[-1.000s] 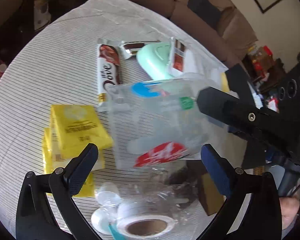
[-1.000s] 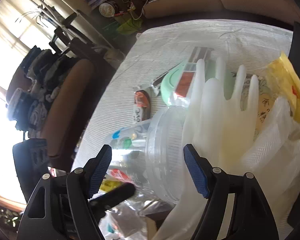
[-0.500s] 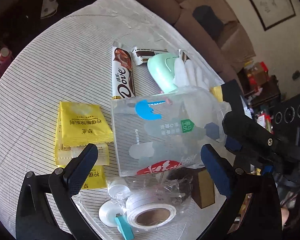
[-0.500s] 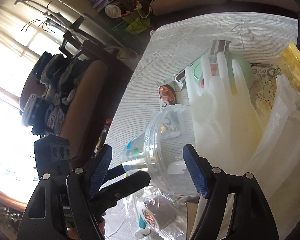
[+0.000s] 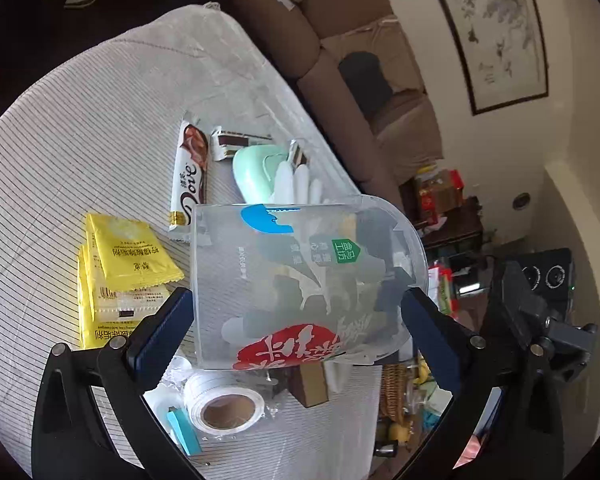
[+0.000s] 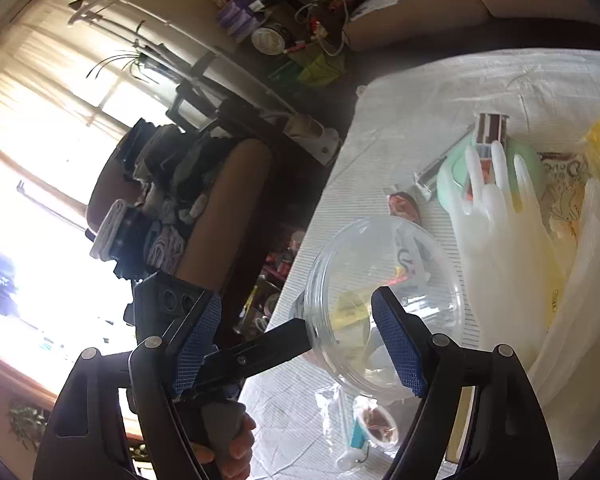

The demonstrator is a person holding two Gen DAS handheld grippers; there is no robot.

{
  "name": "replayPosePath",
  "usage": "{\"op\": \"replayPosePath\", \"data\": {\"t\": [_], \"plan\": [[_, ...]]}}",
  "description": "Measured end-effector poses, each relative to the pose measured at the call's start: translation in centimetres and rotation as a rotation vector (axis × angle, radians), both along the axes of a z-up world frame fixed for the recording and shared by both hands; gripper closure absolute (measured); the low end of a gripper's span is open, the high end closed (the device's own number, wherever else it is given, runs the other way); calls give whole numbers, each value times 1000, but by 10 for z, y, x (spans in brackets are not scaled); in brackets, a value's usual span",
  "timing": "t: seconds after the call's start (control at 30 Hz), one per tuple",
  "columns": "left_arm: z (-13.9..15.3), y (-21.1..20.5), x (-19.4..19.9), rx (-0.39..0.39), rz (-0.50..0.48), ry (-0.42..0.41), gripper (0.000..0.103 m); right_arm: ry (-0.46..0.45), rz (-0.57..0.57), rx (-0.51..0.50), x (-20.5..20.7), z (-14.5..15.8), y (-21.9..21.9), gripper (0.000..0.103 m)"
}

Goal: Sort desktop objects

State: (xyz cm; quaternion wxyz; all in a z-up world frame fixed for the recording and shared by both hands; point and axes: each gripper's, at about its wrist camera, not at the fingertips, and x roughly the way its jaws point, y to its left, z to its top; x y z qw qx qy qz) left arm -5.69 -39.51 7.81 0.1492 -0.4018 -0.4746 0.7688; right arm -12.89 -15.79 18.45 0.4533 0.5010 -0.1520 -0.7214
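Note:
My left gripper (image 5: 296,320) is shut on a clear printed plastic cup (image 5: 304,280) and holds it on its side above the table. In the right wrist view the cup's open mouth (image 6: 384,304) faces me, with the left gripper's finger (image 6: 260,354) against its side. My right gripper (image 6: 300,344) is open and empty, just in front of the cup. A white rubber glove (image 6: 504,236) lies on the table beside a mint green case (image 5: 256,172). A Dove chocolate bar (image 5: 188,184) and yellow sachets (image 5: 128,256) lie on the striped cloth.
A tape roll (image 5: 224,400) in clear wrapping and a brown box (image 5: 310,382) lie near the table's front edge. Small wrapped snack bars (image 5: 236,142) lie behind the green case. A plastic bag (image 6: 580,280) sits at the right. A sofa (image 5: 340,60) stands behind the table.
The left gripper has lifted the cup higher off the table. The glove that lay against the cup is now apart from it on the table. The right gripper has pulled back.

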Motion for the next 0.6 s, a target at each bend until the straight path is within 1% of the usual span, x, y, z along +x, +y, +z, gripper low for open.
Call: {"op": "replayPosePath", "data": {"t": [0.1,0.17,0.23,0.33,0.43,0.6], "plan": [[9,-4,3,37,-1,38,0,54,23,-5,18,21,-1,22],[15,-1,4,56,-25,66,0,81,19,-15,30,33,5,22],[26,11,6,44,-54,84,0,90,1,-32,36,42,20,22],[45,43,6,2,-138,112,0,122,-43,-41,47,56,51,21],[52,77,9,13,-226,114,1,149,-91,-27,64,67,88,21],[50,152,22,4,-400,76,1,107,-211,-27,99,62,170,21]]}}
